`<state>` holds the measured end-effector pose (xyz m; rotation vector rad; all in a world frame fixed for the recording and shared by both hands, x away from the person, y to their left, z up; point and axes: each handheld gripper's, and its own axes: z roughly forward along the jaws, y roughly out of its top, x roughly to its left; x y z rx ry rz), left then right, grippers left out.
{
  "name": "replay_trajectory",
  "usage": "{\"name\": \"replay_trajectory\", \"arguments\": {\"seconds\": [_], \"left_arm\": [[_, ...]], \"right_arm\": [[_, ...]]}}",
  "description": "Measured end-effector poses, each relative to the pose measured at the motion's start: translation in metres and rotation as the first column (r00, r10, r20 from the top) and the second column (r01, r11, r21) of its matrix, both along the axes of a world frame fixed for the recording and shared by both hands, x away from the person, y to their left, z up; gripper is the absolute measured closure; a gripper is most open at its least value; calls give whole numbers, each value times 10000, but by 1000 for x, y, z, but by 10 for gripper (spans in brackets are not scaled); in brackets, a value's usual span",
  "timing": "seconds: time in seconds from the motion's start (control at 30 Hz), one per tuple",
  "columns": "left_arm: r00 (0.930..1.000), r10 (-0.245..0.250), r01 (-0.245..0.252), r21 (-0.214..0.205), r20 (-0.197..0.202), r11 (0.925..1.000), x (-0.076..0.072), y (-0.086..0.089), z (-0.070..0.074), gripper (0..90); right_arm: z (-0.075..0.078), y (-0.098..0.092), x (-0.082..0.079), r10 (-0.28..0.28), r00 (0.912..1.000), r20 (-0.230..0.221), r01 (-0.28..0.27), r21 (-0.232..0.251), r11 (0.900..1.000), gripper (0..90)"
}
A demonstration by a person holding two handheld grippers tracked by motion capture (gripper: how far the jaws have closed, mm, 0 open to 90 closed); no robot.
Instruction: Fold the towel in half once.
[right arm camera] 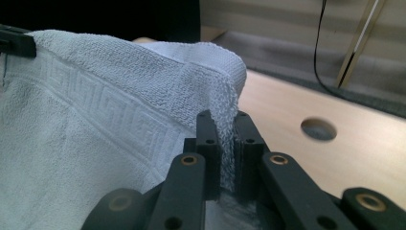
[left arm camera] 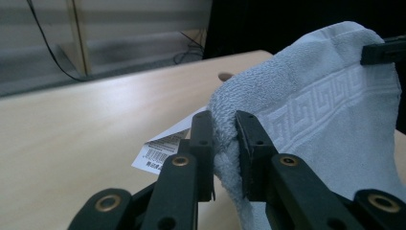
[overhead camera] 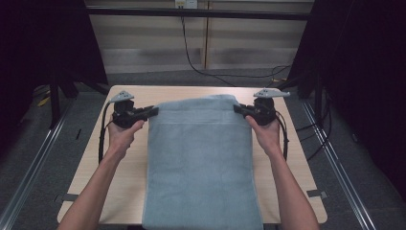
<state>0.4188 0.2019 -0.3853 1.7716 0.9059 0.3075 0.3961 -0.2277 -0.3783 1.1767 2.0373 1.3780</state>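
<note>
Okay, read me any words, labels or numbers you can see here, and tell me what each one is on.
White tag beside the towel, under the left gripper: a barcode and small print, too blurred to read.
Towel border: a woven key pattern, no letters.
No other text can be read.

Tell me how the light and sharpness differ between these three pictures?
High view: dim overall, black at both sides, the towel and table softly lit and slightly soft. Left gripper view: the left gripper and towel weave are crisp, the far wall is blurred, and a pale sheen lies on the tabletop. Right gripper view: the right gripper is sharp, with the wall and cable soft.
</note>
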Motion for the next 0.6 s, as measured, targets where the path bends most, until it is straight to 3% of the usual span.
{"name": "replay_trajectory", "arguments": {"seconds": [0.07,0.1,0.2,0.3,0.37,0.4,0.47,0.53,0.57,0.6], "left_arm": [[9996,123,-116,-273,271,9996,5,0,19,786],[9996,123,-116,-273,271,9996,5,0,19,786],[9981,74,-54,-323,611,9995,8,-4,39,786],[9956,-35,84,-519,934,9986,-1,-7,48,780],[9946,-257,312,-536,1007,9981,-8,-7,46,781],[9944,-358,397,-380,998,9985,-18,-7,38,780],[9951,-483,527,-487,867,9974,-29,-4,28,782],[9943,-649,700,-585,851,9958,-34,-1,24,781],[9933,-852,900,-591,787,9942,-49,1,17,782],[9915,-970,1016,-506,872,9935,-53,2,15,782]], "right_arm": [[12,1,5,-37,9997,245,37,3,10000,838],[17,1,7,-67,9993,375,65,50,10000,838],[30,-1,11,-224,9984,527,223,22,9997,839],[42,-5,9,-285,9975,654,271,223,9994,838],[42,-5,-1,11,9983,589,-36,412,9991,838],[40,-5,-8,149,9982,584,-169,335,9993,838],[32,-5,-20,361,9985,408,-366,117,9993,839],[24,-9,-34,486,9984,275,-492,208,9986,839],[21,-12,-42,582,9980,249,-589,289,9978,839],[17,-14,-52,690,9974,217,-698,357,9969,839]]}}
